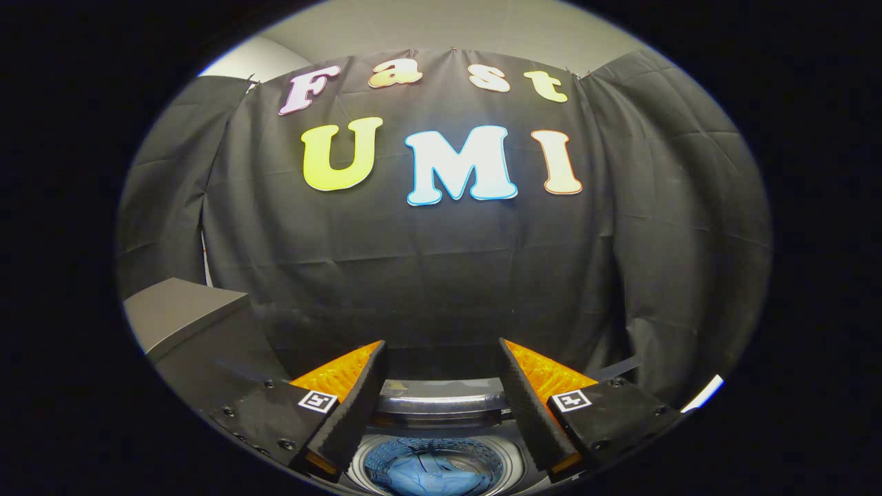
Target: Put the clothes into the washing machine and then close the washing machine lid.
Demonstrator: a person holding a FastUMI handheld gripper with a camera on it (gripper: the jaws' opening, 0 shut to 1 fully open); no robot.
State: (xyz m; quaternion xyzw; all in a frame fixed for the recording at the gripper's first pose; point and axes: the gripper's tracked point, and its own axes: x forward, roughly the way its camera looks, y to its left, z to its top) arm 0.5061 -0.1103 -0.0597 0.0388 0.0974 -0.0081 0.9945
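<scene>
Gripper view: I hold the claw point(441, 386) above the washing machine point(513, 451), fingers spread wide with nothing between them. The drum mouth sits below and between the fingers, toward 6 o'clock from the fingertips. Blue clothes point(431, 472) lie bunched inside the drum, so I judge the loading step done. The lid point(441, 399) stands raised at the back of the opening, at 12 o'clock from the drum, its long axis running 9 to 3 o'clock across the gap between the fingers. Its top edge faces me; I cannot tell how far it leans back.

Step in hand, as I read it: closing the lid. The next move calls for bringing the fingers forward onto that upper edge, hooking or nudging it, then drawing it down toward 6 o'clock over the drum. A grey box point(186, 310) stands off at 10 o'clock, clear of the path.
</scene>
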